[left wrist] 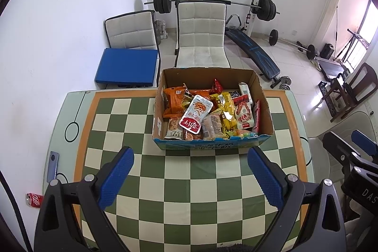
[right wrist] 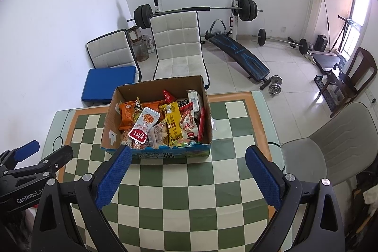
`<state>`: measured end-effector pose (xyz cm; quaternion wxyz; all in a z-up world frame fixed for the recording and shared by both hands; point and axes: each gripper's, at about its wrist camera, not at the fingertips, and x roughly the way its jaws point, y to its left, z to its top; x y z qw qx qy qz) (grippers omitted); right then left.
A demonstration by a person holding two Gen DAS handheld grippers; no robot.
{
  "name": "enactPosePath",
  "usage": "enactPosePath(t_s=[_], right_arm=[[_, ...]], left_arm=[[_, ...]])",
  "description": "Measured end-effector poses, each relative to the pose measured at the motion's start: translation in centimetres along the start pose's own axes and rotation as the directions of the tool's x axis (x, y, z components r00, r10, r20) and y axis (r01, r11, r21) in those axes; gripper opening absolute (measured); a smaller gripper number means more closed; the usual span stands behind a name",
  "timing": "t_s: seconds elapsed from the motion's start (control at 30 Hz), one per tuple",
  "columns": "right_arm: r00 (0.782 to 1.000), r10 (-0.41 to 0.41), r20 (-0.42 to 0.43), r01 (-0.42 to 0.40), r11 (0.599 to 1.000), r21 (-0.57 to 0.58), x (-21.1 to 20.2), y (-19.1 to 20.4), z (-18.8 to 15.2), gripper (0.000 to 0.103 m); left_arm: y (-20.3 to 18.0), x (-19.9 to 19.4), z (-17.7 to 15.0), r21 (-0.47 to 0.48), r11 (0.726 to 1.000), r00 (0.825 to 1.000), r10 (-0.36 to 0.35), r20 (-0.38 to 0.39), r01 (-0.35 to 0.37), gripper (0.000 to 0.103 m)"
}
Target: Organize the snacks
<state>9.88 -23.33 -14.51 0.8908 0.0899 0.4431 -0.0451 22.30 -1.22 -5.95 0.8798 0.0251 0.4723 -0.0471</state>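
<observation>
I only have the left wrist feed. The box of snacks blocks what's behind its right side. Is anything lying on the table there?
Observer: Yes. In the right wrist view a clear, crinkled wrapper lies on the table, against the outside of the cardboard box, on its right wall.
Operator: Can you see my left gripper from there?
Observer: It shows at the left edge of that view, the left gripper open and holding nothing, beside the table's left rim.
Operator: And the chair on the right, what is it?
Observer: A grey shell chair pulled up to the table's right edge, its seat bare.
</observation>
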Motion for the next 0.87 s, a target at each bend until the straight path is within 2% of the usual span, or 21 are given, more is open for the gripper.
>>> enactPosePath(t_s=[0.87], right_arm=[[1.000,0.011,0.003,-0.011,1.000,-0.011,0.49,0.37,0.09,0.099]], left_arm=[[0.14,-0.19,0.73,-0.006,1.000,1.000,0.005,0.008,-0.005,0.099]])
